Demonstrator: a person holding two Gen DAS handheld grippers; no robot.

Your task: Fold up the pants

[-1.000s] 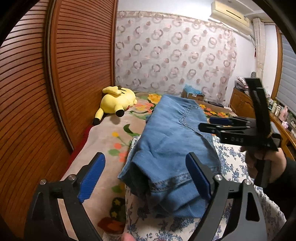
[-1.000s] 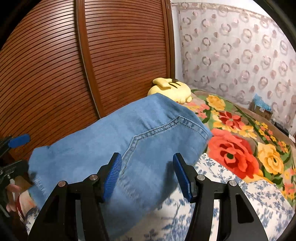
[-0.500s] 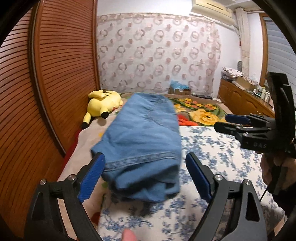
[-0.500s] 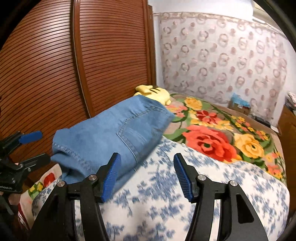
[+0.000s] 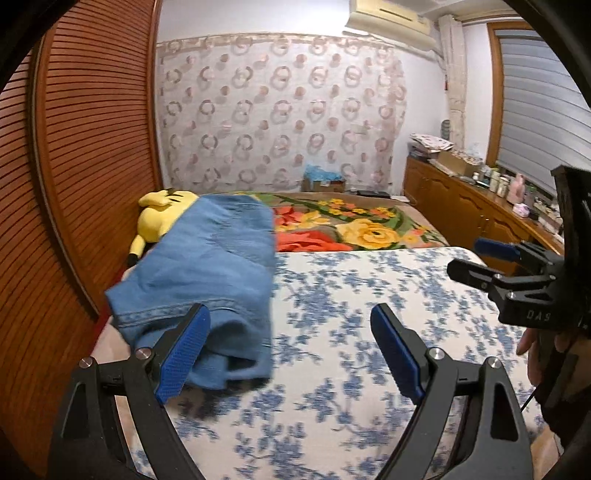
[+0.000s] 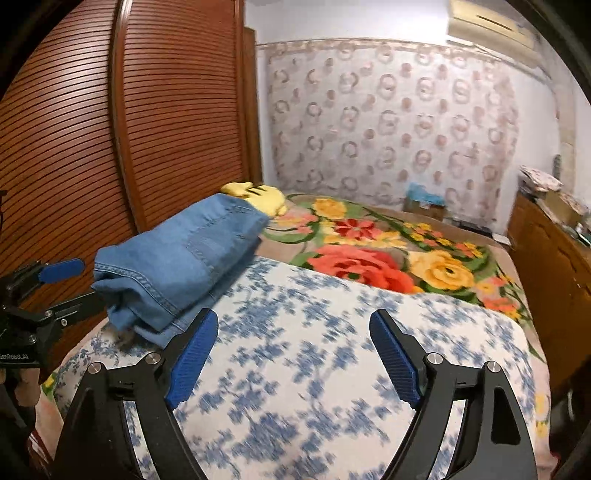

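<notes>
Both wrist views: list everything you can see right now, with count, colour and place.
folded jeans: one, blue denim, on the bed's left side by the wardrobe
plush toy: one, yellow, behind the jeans
floral sheet: one, white with blue, near part of bed
rose blanket: one, red and yellow flowers, far part of bed
louvred wardrobe doors: brown, left
curtain: ring-patterned, back wall
air conditioner: one, cream, top right
wooden cabinet: brown, right, cluttered top
left gripper: black, blue pads, open, empty
right gripper: same, jaws just opened, empty

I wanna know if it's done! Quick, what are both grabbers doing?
Left gripper: open, holding nothing.
Right gripper: open, jaws have just been opening, nothing between them.
</notes>
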